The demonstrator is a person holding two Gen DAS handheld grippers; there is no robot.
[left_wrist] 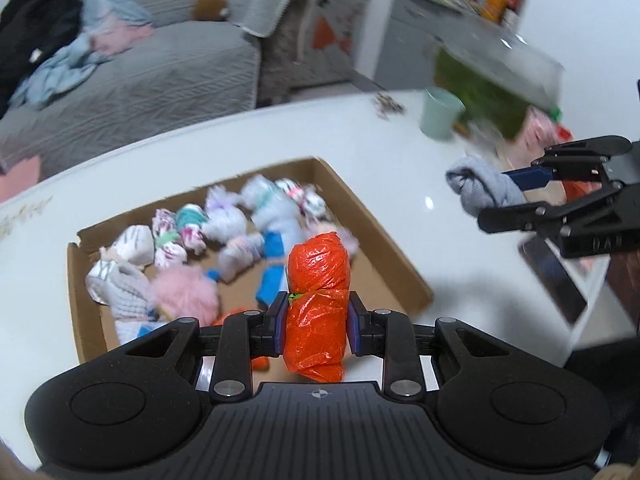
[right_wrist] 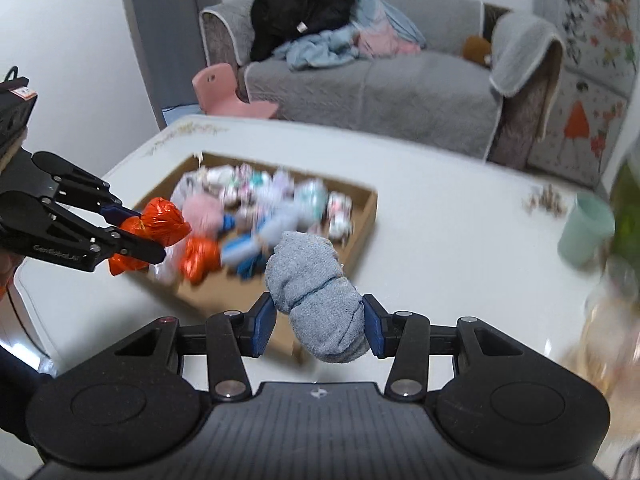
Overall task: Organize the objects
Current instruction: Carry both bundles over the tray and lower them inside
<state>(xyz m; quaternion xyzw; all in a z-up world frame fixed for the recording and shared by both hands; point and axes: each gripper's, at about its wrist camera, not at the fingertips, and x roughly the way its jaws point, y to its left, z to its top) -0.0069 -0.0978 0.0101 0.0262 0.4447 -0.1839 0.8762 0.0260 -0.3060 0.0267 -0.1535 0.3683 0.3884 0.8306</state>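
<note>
My left gripper [left_wrist: 316, 326] is shut on an orange plastic-wrapped bundle [left_wrist: 318, 304] and holds it above the near edge of a shallow cardboard box [left_wrist: 394, 258]. The box holds several rolled sock bundles [left_wrist: 224, 228]. My right gripper [right_wrist: 318, 322] is shut on a grey rolled sock [right_wrist: 316, 296], held above the white table [right_wrist: 440, 240] to the right of the box [right_wrist: 366, 216]. In the right wrist view the left gripper [right_wrist: 152, 236] shows at the left with its orange bundle [right_wrist: 160, 224]. In the left wrist view the right gripper [left_wrist: 500, 196] holds the grey sock [left_wrist: 478, 190].
A mint green cup [left_wrist: 440, 114] stands at the table's far right, beside blurred green and clear packaging [left_wrist: 496, 92]. A dark flat object [left_wrist: 554, 276] lies near the right edge. A grey sofa [right_wrist: 400, 92] with clothes stands beyond the table, and a pink chair [right_wrist: 228, 92].
</note>
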